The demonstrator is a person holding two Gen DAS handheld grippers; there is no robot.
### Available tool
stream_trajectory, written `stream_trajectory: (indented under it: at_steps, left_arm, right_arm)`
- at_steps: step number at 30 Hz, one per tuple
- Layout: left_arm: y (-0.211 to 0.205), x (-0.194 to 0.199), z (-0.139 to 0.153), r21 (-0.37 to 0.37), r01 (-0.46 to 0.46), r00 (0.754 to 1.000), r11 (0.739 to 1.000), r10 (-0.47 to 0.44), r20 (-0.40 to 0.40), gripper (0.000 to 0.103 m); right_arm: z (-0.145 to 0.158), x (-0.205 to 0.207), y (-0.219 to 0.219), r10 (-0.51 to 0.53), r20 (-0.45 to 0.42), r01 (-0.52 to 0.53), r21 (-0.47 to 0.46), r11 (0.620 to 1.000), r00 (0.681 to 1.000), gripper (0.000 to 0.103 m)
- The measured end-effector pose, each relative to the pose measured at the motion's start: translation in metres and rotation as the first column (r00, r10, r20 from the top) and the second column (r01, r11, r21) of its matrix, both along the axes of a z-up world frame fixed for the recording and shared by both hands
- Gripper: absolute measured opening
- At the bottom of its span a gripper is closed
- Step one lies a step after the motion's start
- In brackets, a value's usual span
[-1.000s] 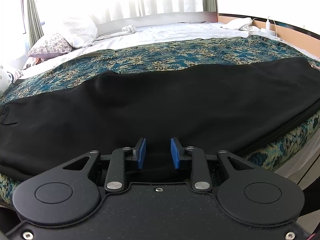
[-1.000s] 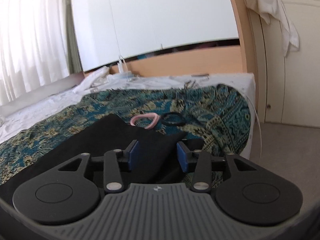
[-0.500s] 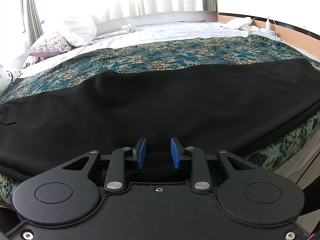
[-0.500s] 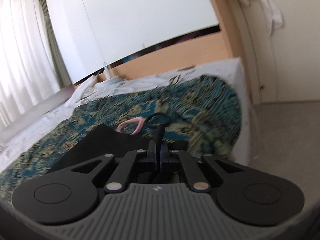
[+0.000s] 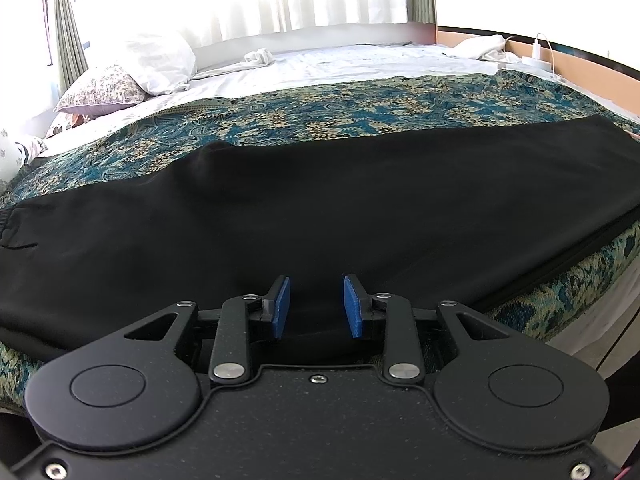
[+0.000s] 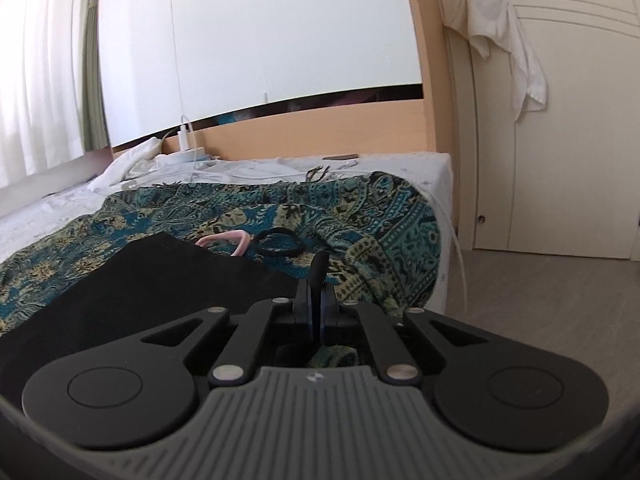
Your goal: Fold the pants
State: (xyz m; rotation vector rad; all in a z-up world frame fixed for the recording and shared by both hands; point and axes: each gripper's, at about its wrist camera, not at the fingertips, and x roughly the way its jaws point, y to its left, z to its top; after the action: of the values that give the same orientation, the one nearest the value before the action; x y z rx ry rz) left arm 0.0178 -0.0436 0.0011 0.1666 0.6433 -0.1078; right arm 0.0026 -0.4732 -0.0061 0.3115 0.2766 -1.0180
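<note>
My right gripper (image 6: 318, 312) is pinched shut on the hem end of the black pants (image 5: 320, 216), which stretch sideways across the bed (image 5: 340, 108), waistband far to my left. My left gripper (image 5: 316, 306) hovers open over the near edge, mid-length, nothing held.

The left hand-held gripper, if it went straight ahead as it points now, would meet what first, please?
Most likely the black pants: the left hand-held gripper is open, low over their near edge, though depth is unclear.
</note>
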Motion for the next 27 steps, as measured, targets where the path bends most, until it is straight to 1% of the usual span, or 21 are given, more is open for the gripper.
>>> stream_trajectory:
  at_steps: [3, 5, 6, 7, 8, 9, 10, 11, 13, 15, 19, 22, 23, 24, 25, 27]
  left_arm:
    - [0.001, 0.000, 0.001, -0.013, -0.007, 1.000, 1.000, 0.007, -0.004, 0.033]
    - [0.002, 0.000, 0.001, -0.023, -0.012, 1.000, 1.000, 0.012, -0.004, 0.033]
    - [0.002, 0.001, 0.002, -0.024, -0.014, 1.000, 1.000, 0.014, -0.004, 0.033]
    - [0.002, 0.000, 0.002, -0.021, -0.015, 1.000, 1.000, 0.015, -0.004, 0.033]
    - [0.001, 0.000, 0.003, -0.018, -0.018, 1.000, 1.000, 0.018, -0.003, 0.034]
    - [0.001, 0.000, 0.004, -0.016, -0.020, 1.000, 1.000, 0.020, -0.002, 0.037]
    - [0.002, -0.001, 0.006, -0.018, -0.019, 1.000, 1.000, 0.019, -0.001, 0.039]
    - [0.004, -0.002, 0.009, -0.024, -0.016, 1.000, 1.000, 0.016, 0.001, 0.042]
    - [0.011, -0.005, 0.017, -0.047, -0.022, 1.000, 0.999, 0.023, 0.017, 0.044]
    - [0.020, -0.008, 0.026, -0.061, -0.038, 0.998, 0.997, 0.041, 0.038, 0.045]
    - [0.049, -0.009, 0.044, -0.055, -0.115, 0.988, 0.992, 0.120, 0.099, 0.046]
    - [0.081, -0.006, 0.050, -0.047, -0.202, 0.970, 0.978, 0.206, 0.130, 0.044]
    - [0.092, -0.004, 0.050, -0.044, -0.231, 0.963, 0.972, 0.235, 0.130, 0.033]
    - [0.104, -0.001, 0.050, -0.045, -0.262, 0.956, 0.964, 0.265, 0.126, 0.020]
    - [0.117, 0.002, 0.049, -0.050, -0.293, 0.948, 0.955, 0.297, 0.117, 0.017]
    - [0.142, 0.009, 0.045, -0.068, -0.361, 0.925, 0.930, 0.366, 0.098, 0.016]
  right_arm:
    - [-0.001, -0.004, 0.003, -0.056, -0.005, 0.056, -0.019, 0.998, 0.998, 0.006]
    - [-0.004, -0.001, -0.002, -0.053, -0.034, 0.054, 0.001, 0.999, 0.998, 0.007]
    - [-0.004, 0.001, -0.002, -0.050, -0.045, 0.050, -0.006, 0.999, 0.998, 0.011]
    - [-0.002, 0.003, -0.002, -0.039, -0.053, 0.038, -0.016, 0.999, 0.998, 0.023]
    - [0.001, 0.002, -0.002, -0.031, -0.046, 0.030, -0.020, 0.999, 0.998, 0.038]
    - [0.005, 0.000, -0.002, -0.023, -0.026, 0.023, -0.015, 1.000, 0.999, 0.057]
    - [0.008, -0.003, -0.001, -0.029, -0.008, 0.029, -0.014, 0.999, 1.000, 0.073]
    - [0.012, -0.006, 0.001, -0.036, 0.008, 0.036, -0.021, 0.999, 0.999, 0.076]
    - [0.019, -0.011, 0.009, -0.032, 0.027, 0.034, -0.049, 0.998, 0.999, 0.077]
    - [0.026, -0.013, 0.022, -0.004, 0.038, 0.007, -0.071, 0.997, 0.999, 0.077]
    - [0.039, -0.008, 0.063, 0.118, 0.064, -0.109, -0.129, 0.986, 0.991, 0.079]
    - [0.045, 0.001, 0.098, 0.236, 0.072, -0.221, -0.168, 0.961, 0.969, 0.080]
    - [0.047, 0.005, 0.107, 0.270, 0.073, -0.254, -0.174, 0.951, 0.960, 0.080]
    - [0.047, 0.008, 0.118, 0.312, 0.073, -0.296, -0.179, 0.938, 0.947, 0.080]
    - [0.048, 0.010, 0.129, 0.354, 0.071, -0.337, -0.184, 0.924, 0.932, 0.080]
    - [0.048, 0.015, 0.150, 0.436, 0.059, -0.417, -0.196, 0.887, 0.898, 0.080]
